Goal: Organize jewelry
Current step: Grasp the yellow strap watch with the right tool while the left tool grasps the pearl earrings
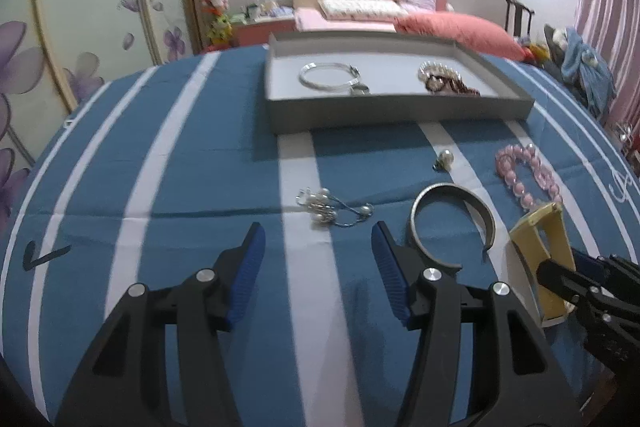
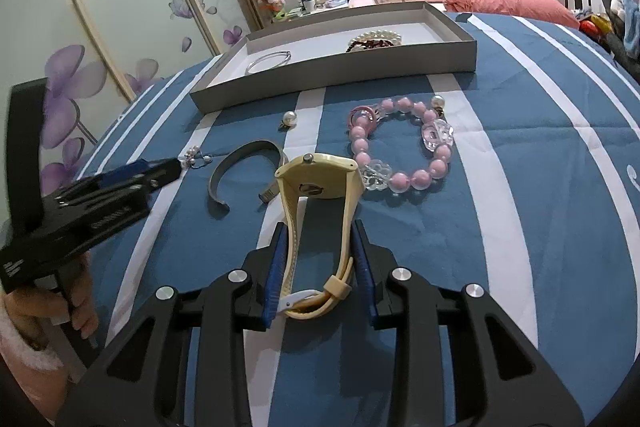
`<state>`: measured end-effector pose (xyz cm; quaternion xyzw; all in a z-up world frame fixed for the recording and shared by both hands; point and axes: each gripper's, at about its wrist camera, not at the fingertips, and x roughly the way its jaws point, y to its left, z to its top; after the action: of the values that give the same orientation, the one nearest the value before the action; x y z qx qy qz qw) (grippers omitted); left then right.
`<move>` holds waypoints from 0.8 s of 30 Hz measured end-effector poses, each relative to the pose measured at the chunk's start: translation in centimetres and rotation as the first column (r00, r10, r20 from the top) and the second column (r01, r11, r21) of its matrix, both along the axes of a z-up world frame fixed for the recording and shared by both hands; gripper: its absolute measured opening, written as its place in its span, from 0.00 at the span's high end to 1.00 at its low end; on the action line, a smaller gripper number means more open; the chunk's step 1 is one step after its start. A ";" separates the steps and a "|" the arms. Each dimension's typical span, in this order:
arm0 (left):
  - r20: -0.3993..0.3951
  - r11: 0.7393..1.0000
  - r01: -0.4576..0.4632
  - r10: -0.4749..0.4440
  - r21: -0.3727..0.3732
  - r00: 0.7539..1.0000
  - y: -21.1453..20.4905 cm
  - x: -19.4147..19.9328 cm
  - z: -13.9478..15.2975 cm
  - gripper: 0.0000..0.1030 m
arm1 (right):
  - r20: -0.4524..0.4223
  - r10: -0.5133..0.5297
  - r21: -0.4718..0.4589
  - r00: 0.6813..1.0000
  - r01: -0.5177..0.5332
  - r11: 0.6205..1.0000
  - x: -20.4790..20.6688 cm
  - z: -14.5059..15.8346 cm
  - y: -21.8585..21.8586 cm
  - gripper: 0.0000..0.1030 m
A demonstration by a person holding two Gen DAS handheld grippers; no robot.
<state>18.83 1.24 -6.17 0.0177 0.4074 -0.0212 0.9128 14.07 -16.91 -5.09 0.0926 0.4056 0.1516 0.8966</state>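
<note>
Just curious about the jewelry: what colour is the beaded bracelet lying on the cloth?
Pink, with a few clear flower-shaped beads; the beaded bracelet shows best in the right wrist view.

Surface: blue cloth [image 2: 520,187] with white stripes.
On it: grey tray [image 2: 332,67], pink bead bracelet [image 2: 400,147], silver cuff [image 2: 240,167], cream watch [image 2: 320,183], pearl earrings [image 1: 332,207].

black gripper [image 2: 320,267], blue pads, fluffy pink sleeve [image 2: 20,343].
</note>
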 end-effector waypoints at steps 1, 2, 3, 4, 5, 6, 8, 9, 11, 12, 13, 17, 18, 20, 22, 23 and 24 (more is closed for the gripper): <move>-0.014 1.000 0.011 -0.011 0.004 1.000 -0.2 0.4 -0.2 0.47 | -0.002 -0.002 0.007 1.000 0.002 1.000 0.0 0.0 -0.1 0.68; -0.023 1.000 0.019 -0.019 0.008 1.000 -0.4 0.7 -0.3 0.47 | -0.003 -0.003 0.010 1.000 0.003 1.000 0.1 0.1 -0.2 0.68; -0.032 1.000 0.025 -0.024 0.013 0.999 -0.6 1.0 -0.5 0.47 | -0.003 -0.004 0.013 1.000 0.004 1.000 0.1 0.1 -0.2 0.68; -0.046 0.999 0.030 -0.029 0.020 0.999 -0.8 1.4 -0.7 0.47 | -0.003 -0.004 0.017 1.000 0.004 1.000 0.1 0.1 -0.3 0.68; -0.056 0.999 0.035 -0.034 0.021 0.998 -1.0 1.7 -0.9 0.47 | -0.004 -0.004 0.021 1.000 0.004 1.000 0.1 0.2 -0.4 0.68; -0.065 0.999 0.039 -0.037 0.021 0.997 -1.1 2.0 -1.1 0.47 | -0.004 -0.004 0.025 1.000 0.004 1.000 0.2 0.2 -0.4 0.68; -0.067 0.999 0.036 -0.034 0.024 0.997 -1.2 2.6 -1.2 0.46 | -0.004 -0.003 0.032 1.000 0.003 0.999 0.1 0.3 -0.5 0.68; -0.069 0.999 0.034 -0.032 0.023 0.997 -1.2 2.9 -1.2 0.46 | -0.003 -0.002 0.033 1.000 0.002 0.999 0.1 0.3 -0.6 0.68; -0.074 0.999 0.031 -0.031 0.009 0.997 -1.1 3.3 -1.2 0.48 | -0.001 -0.002 0.037 1.000 0.002 0.999 0.1 0.4 -0.6 0.68; -0.073 0.999 0.031 -0.031 0.006 0.997 -1.1 3.4 -1.1 0.51 | -0.001 -0.003 0.039 1.000 0.003 0.999 0.2 0.5 -0.7 0.68; -0.067 0.999 0.037 -0.037 0.007 0.997 -1.1 3.4 -1.1 0.58 | -0.001 -0.003 0.042 1.000 0.003 0.999 0.2 0.5 -0.7 0.68; -0.059 0.998 0.056 -0.055 0.008 0.997 -1.4 3.2 -1.0 0.87 | -0.004 -0.008 0.051 1.000 0.008 0.999 0.3 0.6 -0.8 0.68; -0.058 0.998 0.055 -0.055 0.006 0.997 -1.3 3.2 -0.9 0.88 | -0.005 -0.009 0.054 1.000 0.009 0.999 0.3 0.6 -0.9 0.68; -0.056 0.999 0.053 -0.053 0.002 0.997 -1.3 3.2 -0.9 0.89 | -0.003 -0.009 0.056 1.000 0.009 0.998 0.3 0.6 -0.9 0.68; -0.053 0.999 0.045 -0.045 -0.008 0.998 -1.1 3.2 -0.8 0.93 | 0.004 -0.008 0.058 1.000 0.008 0.998 0.2 0.7 -0.9 0.68; -0.052 0.999 0.041 -0.042 -0.013 0.998 -0.9 3.1 -0.8 0.93 | 0.010 -0.009 0.058 1.000 0.008 0.998 0.1 0.9 -1.0 0.68; -0.050 0.999 0.039 -0.040 -0.021 0.998 -0.8 3.1 -0.8 0.93 | 0.016 -0.010 0.059 1.000 0.009 0.998 0.1 1.0 -1.0 0.68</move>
<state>21.92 0.47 -6.94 0.0159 0.4296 -0.0436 0.9018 14.17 -17.94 -4.10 0.1198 0.3932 0.1600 0.8975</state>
